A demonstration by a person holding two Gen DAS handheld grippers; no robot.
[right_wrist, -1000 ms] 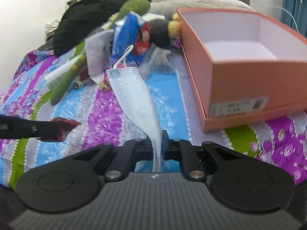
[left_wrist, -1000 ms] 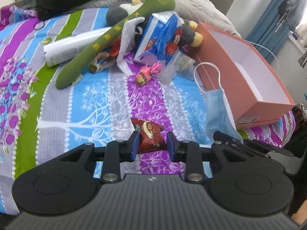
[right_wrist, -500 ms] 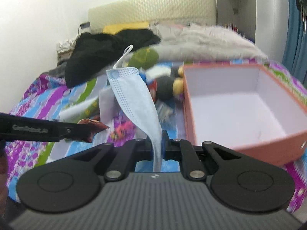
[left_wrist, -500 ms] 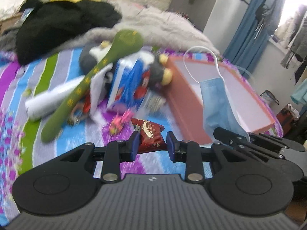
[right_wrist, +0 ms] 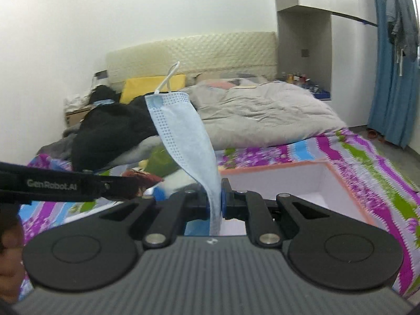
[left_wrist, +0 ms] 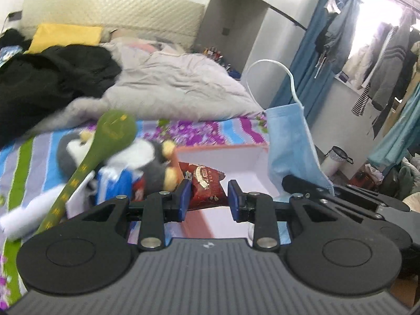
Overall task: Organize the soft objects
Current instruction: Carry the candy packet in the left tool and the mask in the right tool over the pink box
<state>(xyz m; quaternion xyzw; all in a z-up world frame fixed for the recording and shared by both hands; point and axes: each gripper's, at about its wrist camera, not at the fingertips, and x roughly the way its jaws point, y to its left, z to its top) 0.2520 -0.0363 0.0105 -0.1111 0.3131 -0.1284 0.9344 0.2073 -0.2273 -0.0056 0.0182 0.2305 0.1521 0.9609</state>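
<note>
Left gripper [left_wrist: 206, 197] is clamping one red packet [left_wrist: 203, 187], lower centre of the left view, over the box [left_wrist: 249, 157]. Right gripper [right_wrist: 215, 201] is pinching one blue mask [right_wrist: 183, 141], which is standing up mid-frame. One box, near edge cut off by both grippers. Plush pile [left_wrist: 110, 155] at left is blurring out; count unclear.

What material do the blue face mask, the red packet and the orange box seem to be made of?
Blue face mask: probably non-woven fabric, matte; a dotted embossed pattern shows, and it hangs limp from the right gripper.
Red packet: likely plastic or foil film, glossy and crinkled, printed, held in the left gripper.
Orange box: seemingly cardboard, with stiff thin walls and a plain white matte inside.
</note>
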